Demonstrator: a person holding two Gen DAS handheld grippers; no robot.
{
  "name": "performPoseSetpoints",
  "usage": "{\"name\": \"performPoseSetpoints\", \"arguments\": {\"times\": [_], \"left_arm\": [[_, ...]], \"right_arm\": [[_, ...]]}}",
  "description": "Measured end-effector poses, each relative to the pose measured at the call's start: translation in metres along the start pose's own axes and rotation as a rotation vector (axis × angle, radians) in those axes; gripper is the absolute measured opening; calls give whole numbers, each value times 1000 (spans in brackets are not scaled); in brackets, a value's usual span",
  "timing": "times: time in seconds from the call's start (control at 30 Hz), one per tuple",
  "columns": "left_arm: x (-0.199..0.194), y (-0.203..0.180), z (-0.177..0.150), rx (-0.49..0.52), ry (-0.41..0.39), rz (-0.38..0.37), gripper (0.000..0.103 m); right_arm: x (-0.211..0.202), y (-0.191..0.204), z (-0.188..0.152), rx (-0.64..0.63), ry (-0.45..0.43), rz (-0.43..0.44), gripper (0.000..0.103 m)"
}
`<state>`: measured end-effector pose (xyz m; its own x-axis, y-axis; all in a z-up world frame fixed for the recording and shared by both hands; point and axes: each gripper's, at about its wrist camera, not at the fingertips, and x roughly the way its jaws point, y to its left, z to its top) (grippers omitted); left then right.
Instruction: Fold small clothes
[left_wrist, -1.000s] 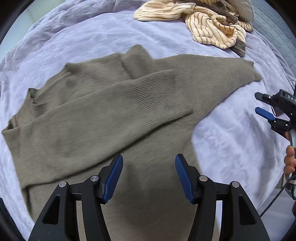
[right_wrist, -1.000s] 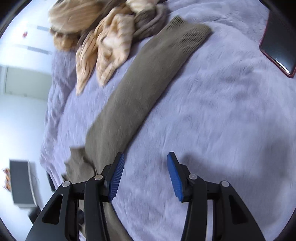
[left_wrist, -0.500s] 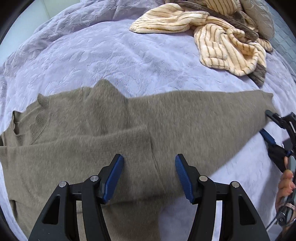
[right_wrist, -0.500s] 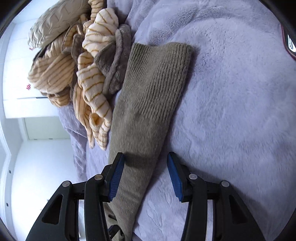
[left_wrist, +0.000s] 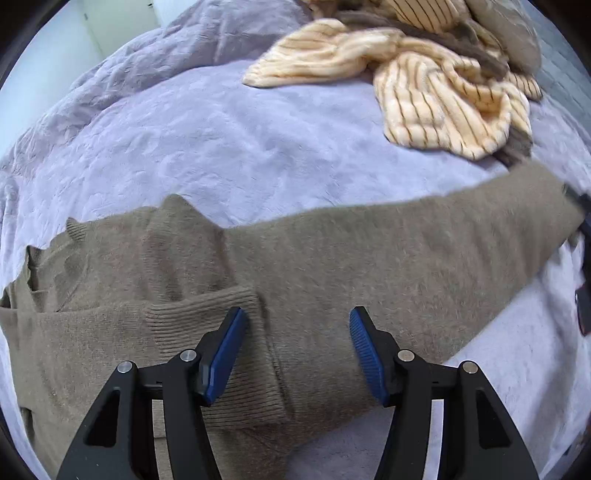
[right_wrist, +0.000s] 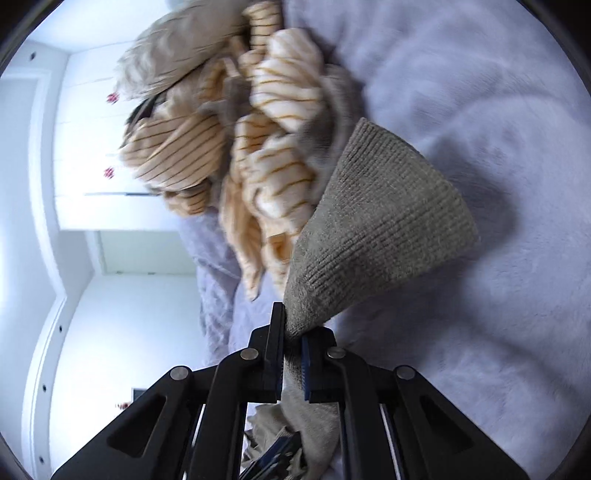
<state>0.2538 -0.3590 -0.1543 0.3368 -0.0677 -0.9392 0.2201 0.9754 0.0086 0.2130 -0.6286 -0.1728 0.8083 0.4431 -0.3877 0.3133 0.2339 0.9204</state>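
An olive-brown knit sweater (left_wrist: 332, 266) lies on the lavender bedspread (left_wrist: 207, 140). One sleeve is folded across its body, its ribbed cuff (left_wrist: 192, 321) just ahead of my left gripper (left_wrist: 295, 350), which is open and hovers over the sweater. The other sleeve stretches right to my right gripper, seen at the left wrist view's right edge (left_wrist: 581, 221). In the right wrist view my right gripper (right_wrist: 293, 339) is shut on that sleeve near its ribbed cuff (right_wrist: 380, 221) and holds it lifted off the bed.
A heap of cream striped and brown clothes (left_wrist: 436, 81) lies at the far right of the bed; it also shows in the right wrist view (right_wrist: 240, 155). White walls and a door (right_wrist: 140, 254) stand beyond the bed's edge.
My right gripper moved onto the outstretched sleeve, shut on it near the cuff and lifted it. My left gripper moved forward over the sweater and stayed open.
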Motion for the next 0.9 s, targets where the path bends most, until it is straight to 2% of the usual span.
{"name": "performPoseSetpoints", "arguments": {"times": [0.13, 0.23, 0.33, 0.47, 0.57, 0.73, 0.9], "left_arm": [[10, -1, -2, 31, 29, 7, 60], [-5, 15, 1, 18, 25, -56, 60], [-30, 42, -5, 25, -14, -95, 60], [-63, 109, -16, -3, -47, -149, 60], [-82, 160, -36, -40, -54, -143, 60], [-99, 247, -71, -107, -51, -79, 60], [-99, 324, -109, -212, -37, -49, 60]], "right_arm": [[-5, 43, -12, -102, 34, 25, 8], [-4, 76, -27, -172, 58, 47, 8], [-1, 106, -46, -226, 84, 71, 8], [10, 145, -80, -306, 132, 83, 8], [28, 173, -111, -362, 176, 87, 8], [74, 214, -179, -464, 262, 69, 8], [131, 229, -258, -559, 370, 25, 8]]}}
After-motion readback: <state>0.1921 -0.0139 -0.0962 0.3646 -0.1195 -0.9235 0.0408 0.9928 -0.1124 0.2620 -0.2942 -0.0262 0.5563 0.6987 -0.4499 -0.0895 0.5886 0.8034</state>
